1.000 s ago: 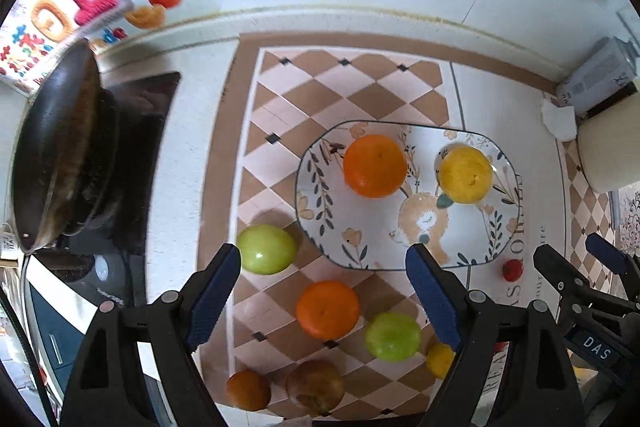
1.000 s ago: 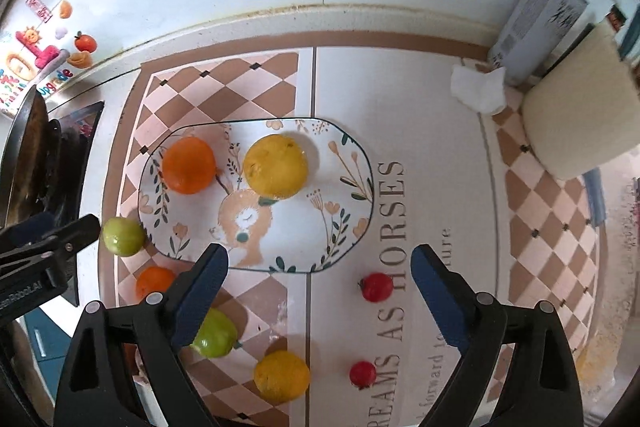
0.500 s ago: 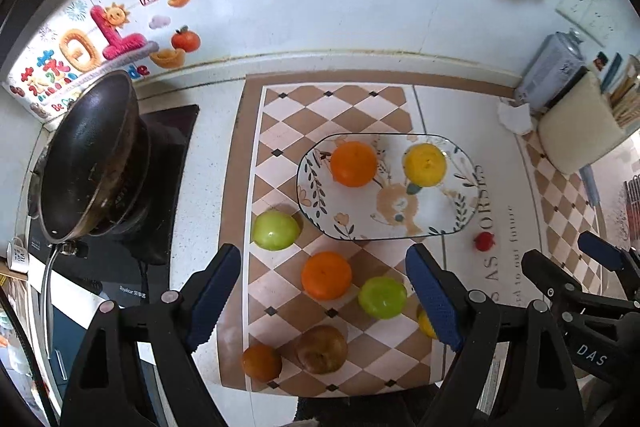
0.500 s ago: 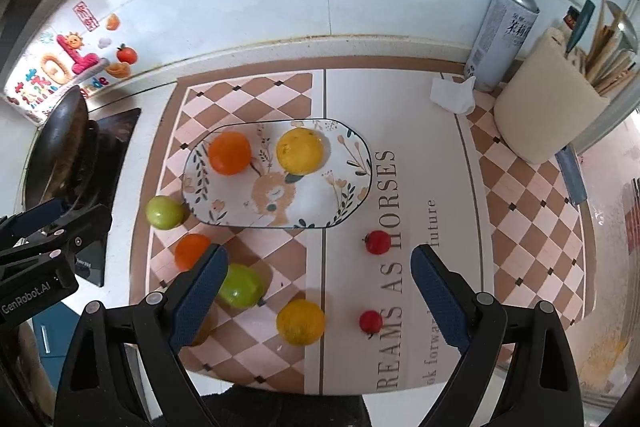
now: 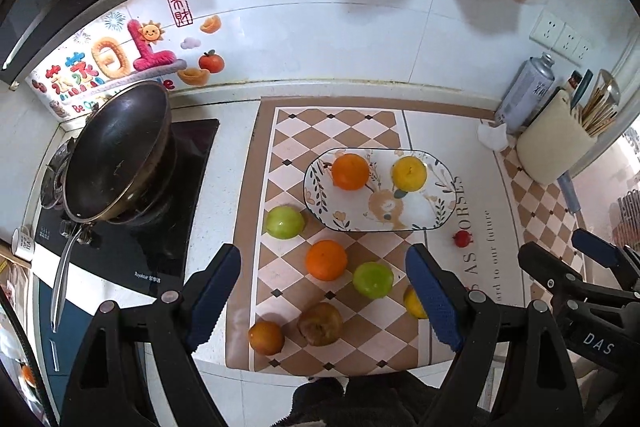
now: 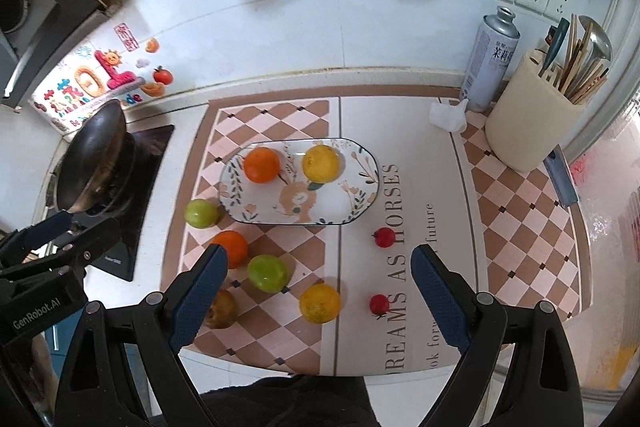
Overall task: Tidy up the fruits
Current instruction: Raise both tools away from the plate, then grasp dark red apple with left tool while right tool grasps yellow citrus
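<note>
Hovering high over the table (image 6: 408,83) with both sets of jaws spread wide and empty — left gripper (image 5: 324,291) above the loose fruit, right gripper (image 6: 320,291) just beside it. Holding nothing yet.

On the plate (image 6: 360,203): one orange (image 6: 261,165) and one yellow fruit (image 6: 321,163), apart from each other. Off the plate, scattered on the checked mat (image 6: 272,115): two green fruits (image 6: 202,213) (image 6: 267,272), a second orange (image 6: 232,247), another yellow fruit (image 6: 320,303), two brownish ones near the front edge (image 5: 320,323) (image 5: 266,337), two small red ones (image 6: 384,237) (image 6: 379,303).

Likely trouble from here:
- Rolling — round fruit nudged by one jaw could run off the front edge, closest for the brownish pair.
- Crowding — the orange and green fruit sit near each other, so reaching for one risks knocking the other.
- Slipping — the small red fruits look easy to miss or squeeze out.
- Clashing — the two grippers work side by side.
</note>
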`<state>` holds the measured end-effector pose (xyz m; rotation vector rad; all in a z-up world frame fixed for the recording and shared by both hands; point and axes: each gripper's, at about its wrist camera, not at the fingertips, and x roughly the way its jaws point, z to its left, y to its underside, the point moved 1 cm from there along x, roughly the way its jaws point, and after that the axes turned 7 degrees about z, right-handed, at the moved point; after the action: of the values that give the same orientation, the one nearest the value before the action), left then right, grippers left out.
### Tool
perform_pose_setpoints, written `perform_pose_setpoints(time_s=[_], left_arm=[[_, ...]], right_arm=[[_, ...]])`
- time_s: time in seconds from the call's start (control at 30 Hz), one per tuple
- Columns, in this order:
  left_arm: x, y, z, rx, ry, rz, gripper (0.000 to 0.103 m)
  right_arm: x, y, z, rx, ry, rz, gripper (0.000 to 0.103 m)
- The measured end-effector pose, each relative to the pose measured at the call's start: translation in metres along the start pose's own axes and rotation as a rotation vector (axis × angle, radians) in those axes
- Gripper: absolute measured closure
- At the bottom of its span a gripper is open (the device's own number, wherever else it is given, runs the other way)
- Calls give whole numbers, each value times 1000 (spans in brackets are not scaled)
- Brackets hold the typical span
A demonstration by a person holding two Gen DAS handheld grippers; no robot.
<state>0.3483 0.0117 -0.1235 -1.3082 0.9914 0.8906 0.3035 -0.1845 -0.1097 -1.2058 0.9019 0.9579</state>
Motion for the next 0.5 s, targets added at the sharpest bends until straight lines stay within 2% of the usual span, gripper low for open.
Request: perform_pose_setpoints(time_s=[0.1,0.2,0.27,0.3,0.33,0.5], left_arm=[[-4,3,1,-7,9,-9,19],[2,5,4,-14,-10,-10,19],[17,6,8,-13,-16,19,17],[26,7,10,-10,-19,41,7],[36,9,12,-8,-23,65,4],[93,25,22,-11,-30,217,3]], right_arm=[[-1,0,3,2,-20,-1,8],[13,2,2,11,-36,37,8],[31,5,-1,17,-40,81,8],[40,7,-3,22,-44,104,8],[55,10,-6,36,-51,137,8],[126,27,-24,116,-99,307,8]])
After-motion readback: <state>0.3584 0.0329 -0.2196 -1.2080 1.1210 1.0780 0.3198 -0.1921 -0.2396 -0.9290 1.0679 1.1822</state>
